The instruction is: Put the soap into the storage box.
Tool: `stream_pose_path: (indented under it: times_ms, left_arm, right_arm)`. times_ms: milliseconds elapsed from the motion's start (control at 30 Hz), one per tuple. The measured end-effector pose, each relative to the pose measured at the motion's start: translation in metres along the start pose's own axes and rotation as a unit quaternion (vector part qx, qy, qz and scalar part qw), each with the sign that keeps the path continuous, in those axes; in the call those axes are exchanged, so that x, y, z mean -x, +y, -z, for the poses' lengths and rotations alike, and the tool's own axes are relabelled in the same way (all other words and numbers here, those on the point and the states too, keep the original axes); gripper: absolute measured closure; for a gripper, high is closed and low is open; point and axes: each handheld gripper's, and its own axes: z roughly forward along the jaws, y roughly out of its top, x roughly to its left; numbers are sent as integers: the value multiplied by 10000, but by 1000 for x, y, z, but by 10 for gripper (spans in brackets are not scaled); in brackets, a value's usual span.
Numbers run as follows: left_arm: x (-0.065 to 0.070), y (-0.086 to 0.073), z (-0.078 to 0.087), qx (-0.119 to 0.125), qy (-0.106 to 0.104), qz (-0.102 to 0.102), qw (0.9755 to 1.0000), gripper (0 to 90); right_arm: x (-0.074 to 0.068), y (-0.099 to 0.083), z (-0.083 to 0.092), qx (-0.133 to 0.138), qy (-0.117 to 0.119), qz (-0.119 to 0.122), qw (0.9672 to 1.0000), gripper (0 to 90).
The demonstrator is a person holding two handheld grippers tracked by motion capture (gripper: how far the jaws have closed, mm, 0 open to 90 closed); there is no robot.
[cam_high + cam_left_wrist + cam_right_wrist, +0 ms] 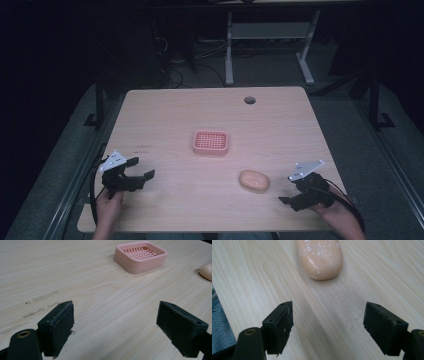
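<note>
Peach soap point(320, 258) white-flecked in right gripper view, plain from above.

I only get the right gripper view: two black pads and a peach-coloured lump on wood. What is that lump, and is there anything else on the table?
Observer: It looks like a bar of soap, lying alone on the table, just ahead of the right gripper, whose jaws are open and empty.
Operator: Anything it could go into?
Observer: A pink soap dish with a slotted floor sits near the table's middle, beyond the soap and apart from it.
Operator: And the other hand?
Observer: The left gripper is at the table's near left corner, jaws wide open, holding nothing and pointing towards the dish.
</note>
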Motion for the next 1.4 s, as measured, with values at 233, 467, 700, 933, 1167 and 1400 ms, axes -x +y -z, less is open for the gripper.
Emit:
stream_pose_path:
  times_ms: [233,467,700,933,1167,1400]
  left_arm:
    - [0,0,0,8,4,4,10000,142]
    - [-2,0,0,27,13,9,10000,142]
    - [-2,0,0,27,13,8,10000,142]
    - [-1,0,0,20,6,27,10000,143]
    - [-1,0,0,2,9,30,10000,143]
    - [-1,0,0,23,9,31,10000,142]
  right_arm:
    - [1,13,-1,-90,86,87,9999,234]
    - [3,27,-3,-185,153,170,9996,207]
    - [3,34,-7,-239,199,239,9992,195]
    - [4,42,-10,-264,248,371,9987,182]
    - [3,50,-14,-312,306,415,9982,168]
    - [2,58,-16,-336,366,473,9976,161]
